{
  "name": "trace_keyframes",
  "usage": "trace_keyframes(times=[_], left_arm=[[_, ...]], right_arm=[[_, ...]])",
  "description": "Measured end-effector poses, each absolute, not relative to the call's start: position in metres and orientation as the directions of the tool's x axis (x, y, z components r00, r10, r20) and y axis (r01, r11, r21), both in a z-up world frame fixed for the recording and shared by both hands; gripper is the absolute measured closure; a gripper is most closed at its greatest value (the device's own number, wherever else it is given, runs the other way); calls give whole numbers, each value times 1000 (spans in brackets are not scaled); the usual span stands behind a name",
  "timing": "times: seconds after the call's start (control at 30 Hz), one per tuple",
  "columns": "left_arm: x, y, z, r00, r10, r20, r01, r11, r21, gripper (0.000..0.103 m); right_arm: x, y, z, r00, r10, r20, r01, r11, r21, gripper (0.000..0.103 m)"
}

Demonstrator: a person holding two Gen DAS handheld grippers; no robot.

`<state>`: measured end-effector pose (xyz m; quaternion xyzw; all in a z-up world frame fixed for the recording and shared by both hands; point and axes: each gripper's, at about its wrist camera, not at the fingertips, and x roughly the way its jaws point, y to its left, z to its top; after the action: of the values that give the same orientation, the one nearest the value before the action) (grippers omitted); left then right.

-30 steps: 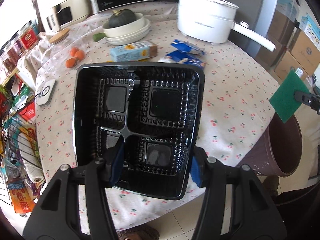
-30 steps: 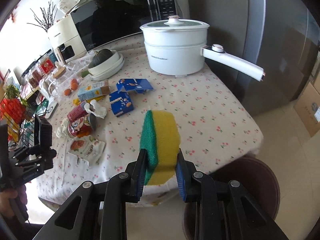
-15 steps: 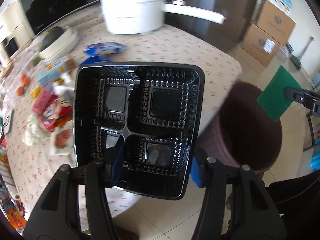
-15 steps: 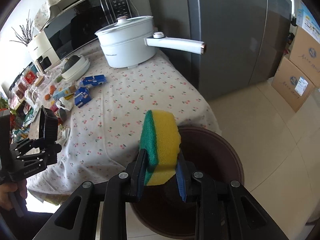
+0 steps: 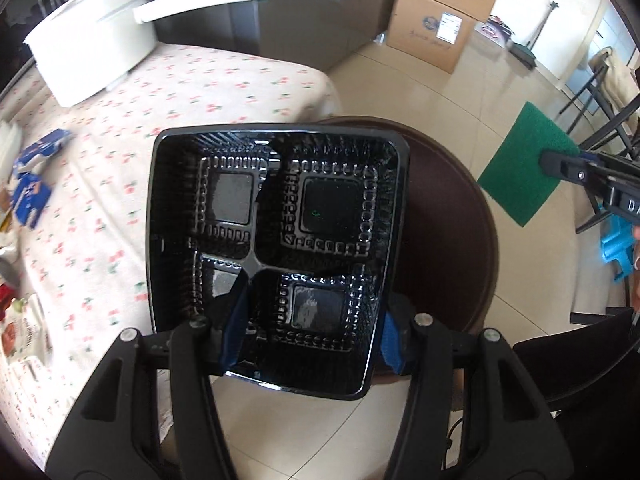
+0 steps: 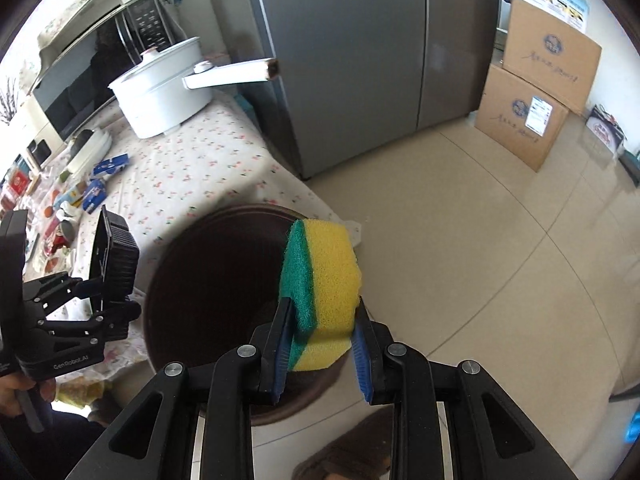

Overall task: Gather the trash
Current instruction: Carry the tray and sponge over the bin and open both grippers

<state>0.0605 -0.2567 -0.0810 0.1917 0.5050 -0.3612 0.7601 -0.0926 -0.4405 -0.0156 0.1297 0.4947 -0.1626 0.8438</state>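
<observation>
Left gripper (image 5: 308, 336) clamped on the near edge of a black four-compartment plastic tray (image 5: 280, 240): one blue pad sits inside the tray, the other against its outer wall. The tray is held over the near rim of a dark brown round bin (image 5: 460, 216), which stands beyond and to the right of the fingers; most of the bin's mouth is hidden behind the tray.

Right gripper (image 6: 320, 344) clamped on a yellow sponge with a green scouring face (image 6: 324, 280), held above the right-hand rim of the same bin (image 6: 208, 280), whose interior is too dark to read.

Legible writing: "GenRobot.AI" on the left gripper's body (image 6: 68, 360) as seen from the right wrist; "DA…", cut off by the frame edge, on the right gripper's body (image 5: 600, 184) as seen from the left wrist. Logos and script on the cardboard boxes (image 6: 536, 92) are too small to read.

On the cherry-print tablecloth (image 5: 160, 92) to the left lie blue packets (image 5: 32, 200), blurred, and a white lidded pot (image 6: 160, 88).
</observation>
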Motion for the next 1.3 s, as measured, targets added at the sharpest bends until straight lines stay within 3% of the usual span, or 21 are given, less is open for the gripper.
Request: trace_keyframes(times=[0.27,0.33,0.4,0.43,1.03,1.1,1.23,1.3], left_arm=[[49,-288,-92,139,-407,-903,797,588,-142,41],[47,-290,-91,139,-411,-901,799,585,-143,21],[44,-287,-87,157,-431,-889,797,587,-143,8],[44,-284,-85,156,-439,-885,797,585,-150,6],[58,-179,-55,318,-345,-883,646,761,-65,6],[59,-163,-50,338,-338,-878,623,780,-60,5],[64,-134,-45,368,-325,-871,580,813,-58,5],[67,-120,-42,380,-316,-869,555,830,-59,5]], right_arm=[[-102,-445,-21,440,-176,-880,394,919,13,75],[-103,-447,-22,435,-176,-883,397,918,13,75],[-104,-448,-23,431,-175,-885,398,917,12,75],[-104,-449,-24,431,-174,-886,397,918,13,75],[-58,-405,-35,388,-119,-914,297,955,2,73],[-49,-395,-36,379,-115,-918,283,959,-3,71],[-35,-376,-32,397,-122,-910,272,962,-10,37],[-29,-367,-29,409,-114,-905,269,963,0,33]])
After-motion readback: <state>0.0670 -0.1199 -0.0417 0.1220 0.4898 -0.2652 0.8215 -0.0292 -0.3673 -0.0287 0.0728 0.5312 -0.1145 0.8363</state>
